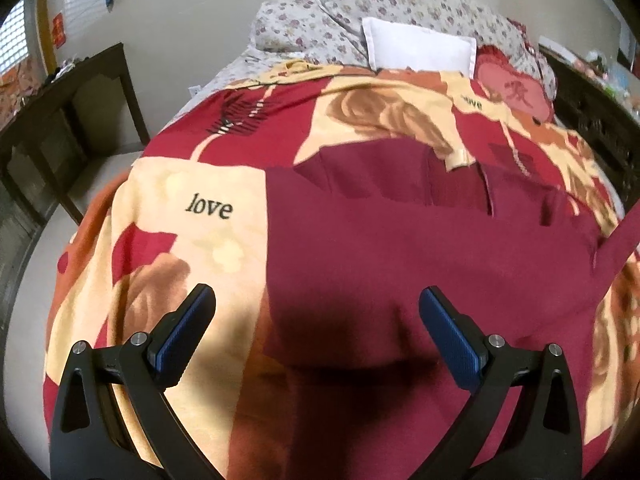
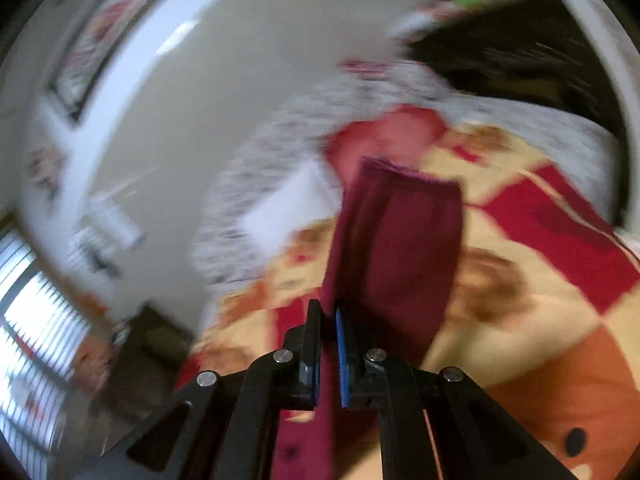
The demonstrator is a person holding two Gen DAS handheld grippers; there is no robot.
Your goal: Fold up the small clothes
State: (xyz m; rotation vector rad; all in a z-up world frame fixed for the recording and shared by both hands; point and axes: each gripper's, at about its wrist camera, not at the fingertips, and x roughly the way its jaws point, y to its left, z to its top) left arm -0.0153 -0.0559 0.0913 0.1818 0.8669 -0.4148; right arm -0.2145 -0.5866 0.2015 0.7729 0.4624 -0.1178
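Note:
A dark maroon garment (image 1: 400, 248) lies spread flat on the red and cream patterned blanket (image 1: 192, 208) of a bed. My left gripper (image 1: 316, 300) hangs open and empty just above its near part, casting a shadow on it. In the blurred right wrist view my right gripper (image 2: 328, 312) is shut on an edge of the maroon garment (image 2: 396, 248) and holds that part lifted off the blanket (image 2: 552, 320). A raised strip of the cloth shows at the right edge of the left wrist view (image 1: 620, 240).
A white pillow (image 1: 420, 48) and a floral quilt (image 1: 320, 16) lie at the head of the bed, with a pink cushion (image 1: 508, 88) beside them. A dark wooden table (image 1: 52, 128) stands left of the bed. Dark furniture (image 1: 592, 120) stands on the right.

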